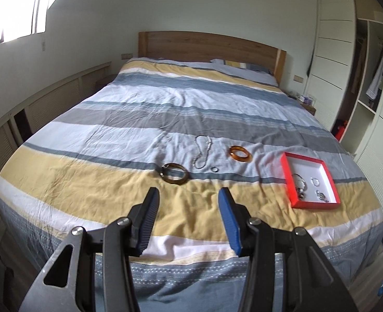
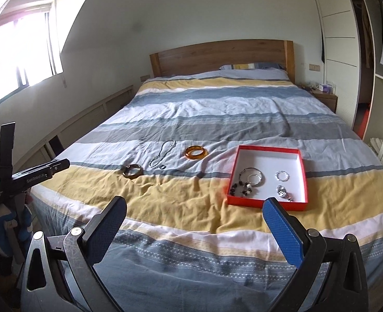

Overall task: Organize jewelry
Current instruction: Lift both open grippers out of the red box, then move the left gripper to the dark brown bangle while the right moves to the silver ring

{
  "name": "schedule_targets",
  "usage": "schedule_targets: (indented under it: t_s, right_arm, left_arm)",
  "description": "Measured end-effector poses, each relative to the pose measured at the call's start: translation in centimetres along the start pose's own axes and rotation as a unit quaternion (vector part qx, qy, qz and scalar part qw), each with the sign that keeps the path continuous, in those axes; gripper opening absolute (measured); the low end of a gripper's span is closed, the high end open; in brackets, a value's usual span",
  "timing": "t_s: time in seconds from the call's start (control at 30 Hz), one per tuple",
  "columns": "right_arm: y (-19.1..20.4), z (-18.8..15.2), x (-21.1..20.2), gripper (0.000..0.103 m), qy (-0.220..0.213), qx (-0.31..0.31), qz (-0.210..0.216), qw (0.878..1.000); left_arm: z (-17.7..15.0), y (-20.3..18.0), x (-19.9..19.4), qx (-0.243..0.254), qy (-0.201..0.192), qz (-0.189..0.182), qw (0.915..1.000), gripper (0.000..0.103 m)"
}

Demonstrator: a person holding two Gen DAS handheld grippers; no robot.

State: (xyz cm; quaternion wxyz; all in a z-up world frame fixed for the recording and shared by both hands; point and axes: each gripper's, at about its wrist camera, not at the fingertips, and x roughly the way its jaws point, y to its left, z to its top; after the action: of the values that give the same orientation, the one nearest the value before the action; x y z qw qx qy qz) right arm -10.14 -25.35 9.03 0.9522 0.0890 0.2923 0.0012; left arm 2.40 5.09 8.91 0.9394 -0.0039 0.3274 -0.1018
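A red box (image 1: 286, 174) (image 2: 269, 150) with a white inside lies on the striped bed and holds several bracelets and small pieces. Loose on the cover lie a dark brown bangle (image 1: 175, 173) (image 2: 132, 171), a silver chain necklace (image 1: 202, 153) (image 2: 162, 153), a small ring (image 1: 214, 169) (image 2: 162, 167) and an amber bangle (image 1: 240, 153) (image 2: 196, 152). My left gripper (image 1: 188, 195) is open and empty, above the bed's foot, short of the brown bangle. My right gripper (image 2: 195, 205) is wide open and empty, near the box's front edge.
The bed (image 1: 165, 109) (image 2: 217, 109) has a wooden headboard (image 1: 207, 46) and fills the room. A low wall cabinet (image 1: 48, 98) runs along the left. A wardrobe (image 1: 347, 65) (image 2: 347, 39) and a nightstand (image 2: 324, 96) stand on the right. The left gripper's body shows in the right wrist view (image 2: 22, 176).
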Motion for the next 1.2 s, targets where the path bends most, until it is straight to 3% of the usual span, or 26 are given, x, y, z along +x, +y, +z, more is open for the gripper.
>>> schedule_targets:
  t_s: [0.27,0.43,0.53,0.6,0.9,1.2]
  right_arm:
    - [0.6,-0.2,3.2,0.103,0.015,0.006,0.01,1.0]
    - [1.2,0.4,6.7,0.102,0.033,0.0,0.0,0.999]
    - [2.1,1.0,9.4,0.094,0.049,-0.013,0.003,0.999]
    - [3.0,1.4,11.8,0.08,0.066,-0.029,0.01,0.997]
    - [6.1,2.9,22.3,0.062,0.127,-0.07,0.05,0.988]
    - [7.7,4.2,32.0,0.06,0.157,-0.082,0.067,0.982]
  left_arm:
    - [-1.8,2.2,3.9,-0.015,0.021,0.032,0.9991,0.045]
    - [-2.6,3.8,7.8,-0.033,0.046,0.027,0.998,0.045]
    - [-2.7,4.7,10.2,-0.039,0.061,0.02,0.9972,0.045]
    - [-2.4,5.5,12.0,-0.049,0.071,0.011,0.9962,0.045]
    - [0.2,7.0,20.6,-0.069,0.116,-0.012,0.9908,0.044]
    - [0.8,7.3,29.8,-0.091,0.18,-0.008,0.9794,0.042]
